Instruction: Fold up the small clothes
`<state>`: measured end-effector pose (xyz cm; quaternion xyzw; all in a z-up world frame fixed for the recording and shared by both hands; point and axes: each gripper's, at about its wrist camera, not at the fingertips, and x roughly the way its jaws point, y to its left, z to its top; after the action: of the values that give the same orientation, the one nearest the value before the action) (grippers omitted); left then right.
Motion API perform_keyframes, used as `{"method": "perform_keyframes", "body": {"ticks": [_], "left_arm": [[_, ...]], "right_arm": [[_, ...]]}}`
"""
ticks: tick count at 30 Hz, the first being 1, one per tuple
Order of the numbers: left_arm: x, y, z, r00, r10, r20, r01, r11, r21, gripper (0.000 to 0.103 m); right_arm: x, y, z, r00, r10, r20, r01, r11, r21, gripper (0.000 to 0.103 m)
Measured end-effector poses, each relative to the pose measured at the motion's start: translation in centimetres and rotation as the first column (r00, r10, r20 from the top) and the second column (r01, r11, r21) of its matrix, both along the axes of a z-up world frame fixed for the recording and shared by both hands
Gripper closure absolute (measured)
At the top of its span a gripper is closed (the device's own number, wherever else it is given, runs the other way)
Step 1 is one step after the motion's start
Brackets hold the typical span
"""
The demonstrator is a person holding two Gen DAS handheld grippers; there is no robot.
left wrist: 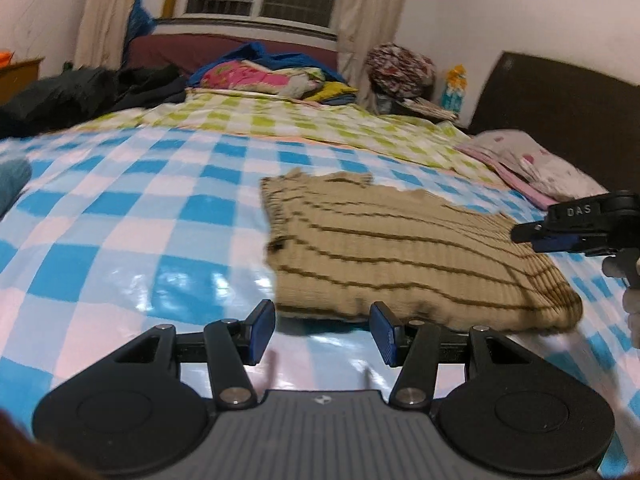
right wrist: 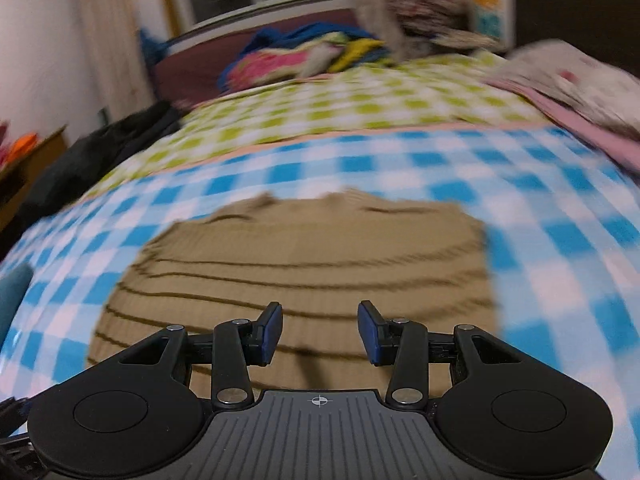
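Observation:
A tan knit sweater with thin dark stripes [left wrist: 400, 248] lies folded into a rectangle on the blue-and-white checked sheet [left wrist: 140, 208]. My left gripper [left wrist: 322, 330] is open and empty, just in front of the sweater's near left corner. My right gripper [right wrist: 320, 330] is open and empty, hovering over the sweater's near edge [right wrist: 304, 264]. The right gripper also shows at the right edge of the left wrist view [left wrist: 576, 228], above the sweater's right side.
A green checked blanket [left wrist: 300, 120] lies behind the blue sheet [right wrist: 560, 240]. Piled colourful clothes [left wrist: 272, 76], dark clothing [left wrist: 80, 92] and a pink-spotted pillow [left wrist: 540, 164] sit at the far side. A dark headboard [left wrist: 560, 108] stands at right. A blue object [left wrist: 12, 184] lies at left.

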<state>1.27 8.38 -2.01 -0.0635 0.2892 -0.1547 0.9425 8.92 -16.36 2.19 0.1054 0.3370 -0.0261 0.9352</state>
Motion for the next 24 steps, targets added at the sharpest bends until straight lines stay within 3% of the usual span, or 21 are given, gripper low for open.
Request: {"method": "perform_keyframes", "body": {"ticks": [2, 6, 11, 15, 18, 21, 24], "left_arm": [[-0.5, -1.6, 0.5, 1.0, -0.03, 0.008, 0.03, 0.999, 0.033, 0.047], [-1.2, -5.6, 1.3, 0.995, -0.102, 0.021, 0.099, 0.989, 0.112, 0.046], [-1.7, -11.7, 1.8, 0.977, -0.21, 0.05, 0.193, 0.955, 0.227, 0.046], [-2.2, -17.2, 1.5, 0.946, -0.316, 0.079, 0.274, 0.903, 0.332, 0.044], [-2.6, -20.4, 0.7, 0.917, -0.388, 0.092, 0.324, 0.859, 0.397, 0.038], [-3.1, -23.1, -0.2, 0.894, -0.44, 0.085, 0.359, 0.816, 0.452, 0.038], [-3.2, -25.1, -1.5, 0.877, -0.477, 0.062, 0.386, 0.775, 0.5, 0.038]], "right_arm": [[-1.1, -2.5, -0.5, 0.999, -0.053, 0.005, 0.052, 0.998, 0.03, 0.062], [-2.6, -7.0, -2.3, 0.993, -0.118, 0.015, 0.113, 0.975, 0.189, 0.062], [-3.3, -11.1, -4.2, 0.982, -0.181, 0.059, 0.148, 0.921, 0.359, 0.061], [-3.7, -14.1, -5.2, 0.976, -0.198, 0.087, 0.139, 0.881, 0.451, 0.061], [-3.9, -16.4, -6.2, 0.978, -0.203, 0.051, 0.147, 0.839, 0.524, 0.06], [-4.2, -18.5, -6.9, 0.973, -0.228, 0.032, 0.162, 0.779, 0.606, 0.06], [-4.5, -19.1, -7.2, 0.975, -0.222, 0.026, 0.155, 0.753, 0.64, 0.06]]}}
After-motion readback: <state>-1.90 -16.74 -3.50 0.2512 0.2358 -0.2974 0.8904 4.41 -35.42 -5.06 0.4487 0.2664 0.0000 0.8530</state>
